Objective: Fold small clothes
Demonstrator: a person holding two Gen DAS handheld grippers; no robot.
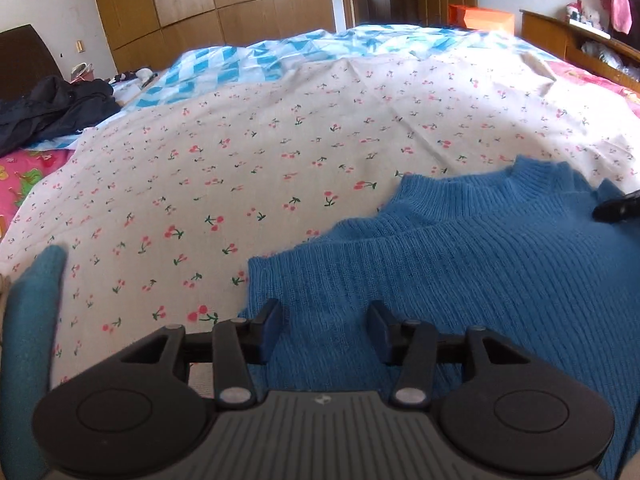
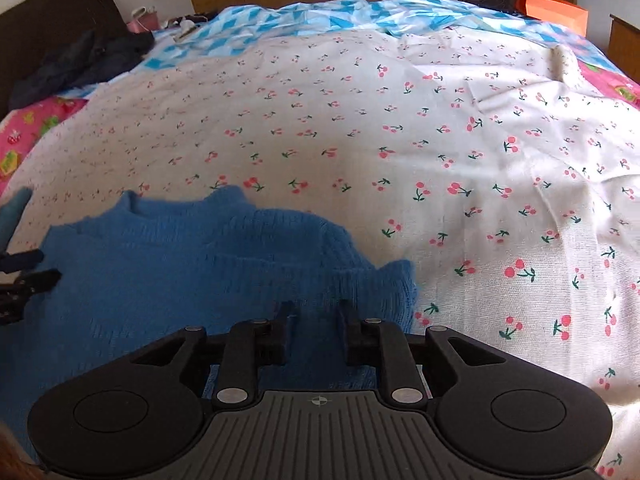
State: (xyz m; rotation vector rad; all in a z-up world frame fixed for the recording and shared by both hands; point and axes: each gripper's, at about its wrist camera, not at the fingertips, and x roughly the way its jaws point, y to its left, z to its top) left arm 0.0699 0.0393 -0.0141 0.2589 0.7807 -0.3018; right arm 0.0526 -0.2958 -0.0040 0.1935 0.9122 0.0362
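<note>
Here, both grippers — left gripper (image 1: pixel 324 322) and right gripper (image 2: pixel 314 322) — are hovering spread apart over the blue sweater (image 1: pixel 460 264) lying on the cherry-print sheet (image 1: pixel 260 168).

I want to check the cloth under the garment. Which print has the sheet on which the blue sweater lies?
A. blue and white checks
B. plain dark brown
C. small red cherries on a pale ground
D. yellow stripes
C: the blue sweater lies on the pale cherry-print sheet; the blue checked cloth is farther back.
</note>
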